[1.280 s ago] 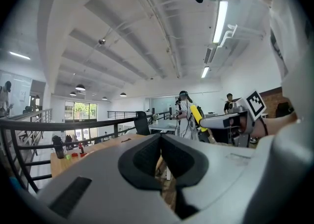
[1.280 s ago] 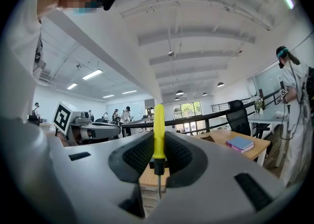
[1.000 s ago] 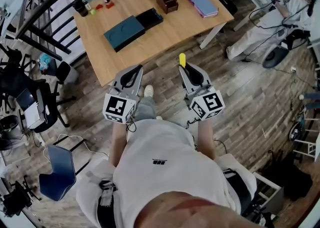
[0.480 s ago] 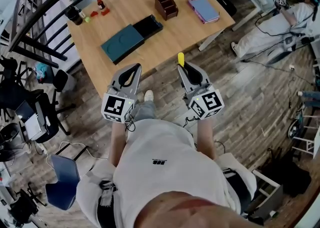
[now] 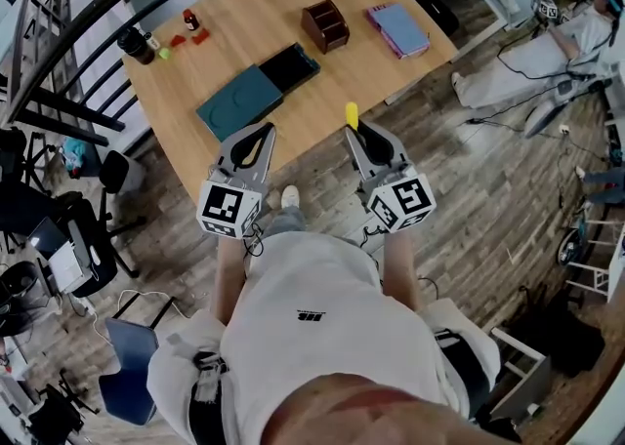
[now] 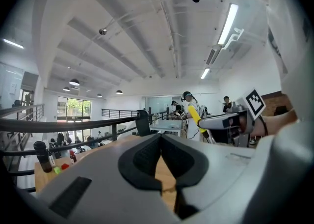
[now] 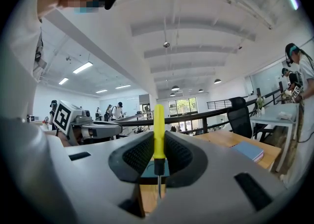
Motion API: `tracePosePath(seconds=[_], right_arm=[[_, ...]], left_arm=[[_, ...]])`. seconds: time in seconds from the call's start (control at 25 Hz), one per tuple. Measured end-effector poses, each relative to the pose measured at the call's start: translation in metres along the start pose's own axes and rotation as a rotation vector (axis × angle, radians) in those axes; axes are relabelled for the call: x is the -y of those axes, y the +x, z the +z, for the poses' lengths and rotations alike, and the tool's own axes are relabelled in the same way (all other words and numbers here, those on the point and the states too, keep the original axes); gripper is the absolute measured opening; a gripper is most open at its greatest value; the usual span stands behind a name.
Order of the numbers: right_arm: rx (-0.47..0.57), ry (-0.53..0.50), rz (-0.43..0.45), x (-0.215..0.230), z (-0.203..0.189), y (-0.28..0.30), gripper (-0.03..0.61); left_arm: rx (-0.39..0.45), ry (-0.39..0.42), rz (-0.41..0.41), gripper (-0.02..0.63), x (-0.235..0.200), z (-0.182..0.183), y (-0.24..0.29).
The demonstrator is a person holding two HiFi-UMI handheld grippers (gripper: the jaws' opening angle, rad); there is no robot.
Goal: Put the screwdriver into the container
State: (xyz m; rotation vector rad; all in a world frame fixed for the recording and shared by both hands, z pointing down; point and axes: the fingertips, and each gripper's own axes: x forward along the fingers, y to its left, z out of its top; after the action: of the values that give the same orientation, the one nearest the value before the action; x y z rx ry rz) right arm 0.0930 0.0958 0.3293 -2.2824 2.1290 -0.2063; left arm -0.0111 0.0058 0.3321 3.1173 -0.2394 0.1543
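Right gripper (image 5: 361, 133) clamps a yellow-handled screwdriver (image 5: 352, 114) upright by the wooden table's (image 5: 244, 14) near edge; left gripper (image 5: 256, 136) closed, empty. Keeping the tool vertical should ease lowering it into the far brown container (image 5: 325, 23).

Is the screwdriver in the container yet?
Not yet. The screwdriver stands upright, yellow handle up, clamped between the right gripper's jaws, apart from everything on the table.

Yellow-handled screwdriver (image 7: 158, 125) upright in right tool (image 7: 158, 144)

A wooden table (image 5: 254, 14) bears a blue notebook (image 5: 397, 29) and a dark bottle (image 5: 132, 43), well apart
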Motion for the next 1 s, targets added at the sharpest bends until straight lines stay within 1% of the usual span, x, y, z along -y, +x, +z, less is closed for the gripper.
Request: tracePosePath(seconds=[0.2,0.52,0.72,1.0], right_arm=[[-0.005,-0.005,-0.019,0.007,0.006,0.024,0.057],[-0.011,-0.009,-0.04,0.016,0.007,0.062,0.057],[-0.009,-0.009,-0.045,0.023,0.009,0.08,0.057],[-0.017,0.003,-0.048,0.036,0.005,0.104,0.057]], left_arm=[[0.005,-0.003,-0.025,0.012,-0.022,0.005,0.017],[0.005,-0.012,-0.056,0.012,-0.056,0.002,0.04],[0.013,-0.012,-0.066,0.012,-0.072,0.004,0.051],[-0.002,-0.015,-0.073,0.012,-0.092,-0.004,0.071]])
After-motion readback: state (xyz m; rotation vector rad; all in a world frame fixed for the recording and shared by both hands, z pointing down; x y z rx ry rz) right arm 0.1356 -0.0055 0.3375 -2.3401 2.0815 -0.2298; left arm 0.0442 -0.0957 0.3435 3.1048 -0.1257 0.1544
